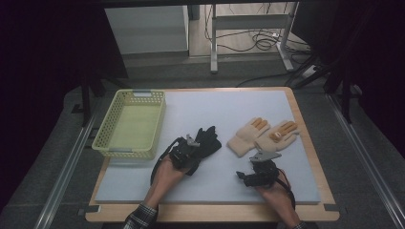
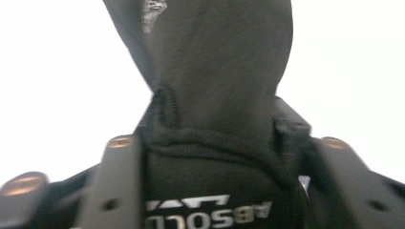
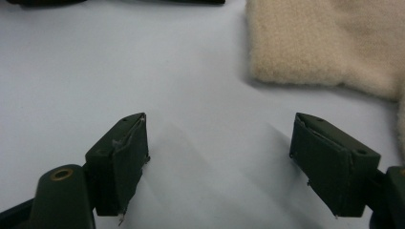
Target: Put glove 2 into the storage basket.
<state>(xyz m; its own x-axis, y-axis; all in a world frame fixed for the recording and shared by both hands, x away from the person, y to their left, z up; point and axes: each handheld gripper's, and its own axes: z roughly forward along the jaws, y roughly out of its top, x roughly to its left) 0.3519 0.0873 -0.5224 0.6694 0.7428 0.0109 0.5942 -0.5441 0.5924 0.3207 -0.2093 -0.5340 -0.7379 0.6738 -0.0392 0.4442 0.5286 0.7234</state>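
Observation:
A black glove [image 1: 208,140] lies on the pale mat, its fingers pointing away from the person. My left gripper [image 1: 192,150] is shut on its cuff end. In the left gripper view the black glove [image 2: 219,81] is bunched between the two jaws of my left gripper [image 2: 210,157], with white lettering on the cuff. A pair of cream gloves [image 1: 260,135] with orange fingertips lies to the right. My right gripper [image 1: 249,167] rests just in front of them. It stands open in the right gripper view [image 3: 217,148], nothing between its jaws, with a cream glove [image 3: 325,43] ahead to the right.
An empty yellow-green mesh basket [image 1: 103,129] stands at the left side of the table. The pale mat [image 1: 215,105] covers most of the wooden tabletop [image 1: 329,200]. Beyond the table are a floor, cables and a metal frame [image 1: 248,28].

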